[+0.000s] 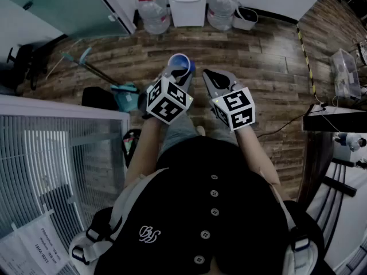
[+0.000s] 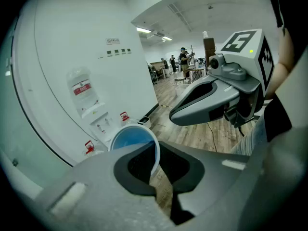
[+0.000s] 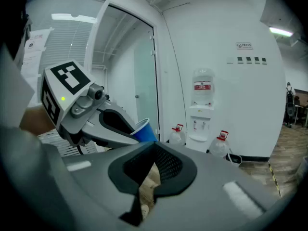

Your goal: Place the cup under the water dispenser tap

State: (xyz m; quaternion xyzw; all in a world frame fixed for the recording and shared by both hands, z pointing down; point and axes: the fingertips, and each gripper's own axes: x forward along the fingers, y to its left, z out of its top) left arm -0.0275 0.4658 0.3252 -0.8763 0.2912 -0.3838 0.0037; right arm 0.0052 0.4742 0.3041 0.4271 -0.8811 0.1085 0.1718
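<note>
A blue paper cup (image 1: 179, 64) with a white rim is held above the wooden floor, and my left gripper (image 1: 175, 74) is shut on its rim. In the left gripper view the cup (image 2: 131, 141) tilts away from me, its wall pinched between the jaws of my left gripper (image 2: 156, 154). The white water dispenser (image 1: 188, 3) stands against the far wall, well ahead of the cup. My right gripper (image 1: 210, 78) hangs just right of the cup, shut and empty. In the right gripper view the dispenser (image 3: 202, 113) shows beyond my right gripper (image 3: 155, 151), with the cup (image 3: 144, 129) at left.
Two large water bottles (image 1: 153, 11) (image 1: 222, 7) flank the dispenser, with a basin (image 1: 245, 18) to its right. A mop and dustpan (image 1: 123, 94) lie at left beside a glass door (image 1: 69, 7). A white slatted cabinet (image 1: 57, 148) is near left, a desk (image 1: 338, 119) at right.
</note>
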